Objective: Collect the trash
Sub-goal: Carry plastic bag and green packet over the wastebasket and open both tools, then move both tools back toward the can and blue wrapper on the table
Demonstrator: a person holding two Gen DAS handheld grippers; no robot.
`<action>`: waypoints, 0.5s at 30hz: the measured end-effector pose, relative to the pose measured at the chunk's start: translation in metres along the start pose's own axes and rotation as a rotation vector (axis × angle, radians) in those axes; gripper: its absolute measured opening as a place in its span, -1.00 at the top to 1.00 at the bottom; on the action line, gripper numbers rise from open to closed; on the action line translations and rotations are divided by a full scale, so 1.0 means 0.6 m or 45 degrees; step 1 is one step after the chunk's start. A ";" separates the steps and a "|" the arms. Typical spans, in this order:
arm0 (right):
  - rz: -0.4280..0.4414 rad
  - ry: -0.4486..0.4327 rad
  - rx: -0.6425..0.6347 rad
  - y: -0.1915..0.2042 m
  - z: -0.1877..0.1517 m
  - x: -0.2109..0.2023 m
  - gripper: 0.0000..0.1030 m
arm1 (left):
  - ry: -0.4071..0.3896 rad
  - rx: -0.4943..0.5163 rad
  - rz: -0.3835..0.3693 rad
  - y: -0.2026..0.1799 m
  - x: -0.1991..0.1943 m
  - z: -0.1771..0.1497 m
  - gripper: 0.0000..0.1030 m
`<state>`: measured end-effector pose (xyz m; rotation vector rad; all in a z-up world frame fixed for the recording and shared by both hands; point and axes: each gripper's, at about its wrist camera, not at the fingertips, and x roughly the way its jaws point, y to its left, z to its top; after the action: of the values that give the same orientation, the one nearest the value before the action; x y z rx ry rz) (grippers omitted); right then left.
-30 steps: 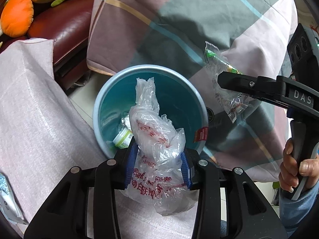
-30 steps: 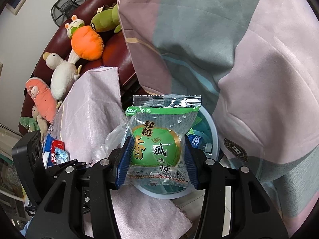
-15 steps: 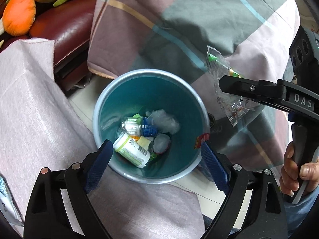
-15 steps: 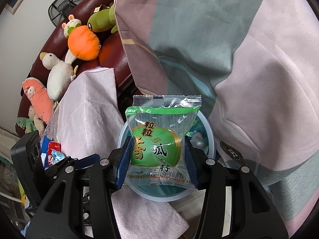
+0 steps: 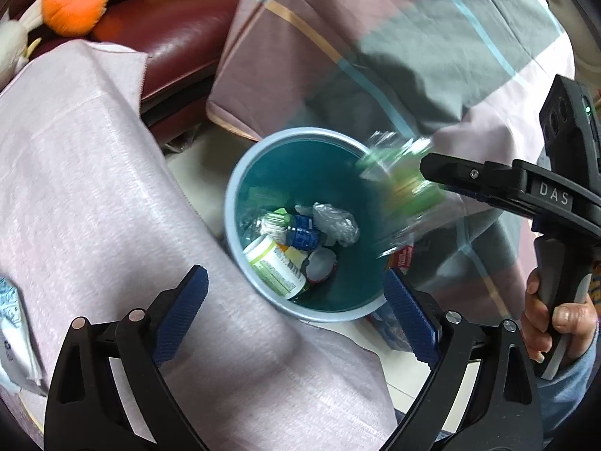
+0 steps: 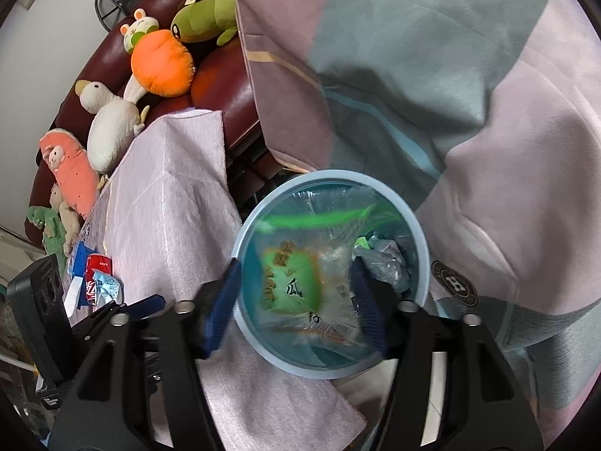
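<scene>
One blue bin (image 5: 300, 221) is seen beyond two tongs. Left tongs (image 5: 296, 315) are spread empty. Right tongs (image 6: 296, 300), just opening, are releasing one blurred green snack packet (image 6: 296, 285).

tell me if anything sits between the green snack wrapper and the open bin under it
Nothing visible does. The green snack wrapper hangs blurred between the right hand-held gripper's jaws, which have just been opening, right above the mouth of the blue bin. The bin is uncovered, with only earlier trash at its bottom.

Black fingers (image 5: 184, 308), blue ribbed pads (image 5: 409, 323)
</scene>
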<state>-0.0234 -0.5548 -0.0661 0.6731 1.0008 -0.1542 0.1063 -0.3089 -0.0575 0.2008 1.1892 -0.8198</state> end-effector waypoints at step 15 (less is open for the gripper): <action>-0.005 0.038 -0.047 0.069 -0.019 -0.001 -0.45 | -0.096 -0.103 0.045 0.072 -0.081 -0.037 -0.85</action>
<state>-0.0147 -0.5154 -0.0511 0.6411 1.0314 -0.1292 0.1122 -0.2442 -0.0352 0.1232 1.1426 -0.7404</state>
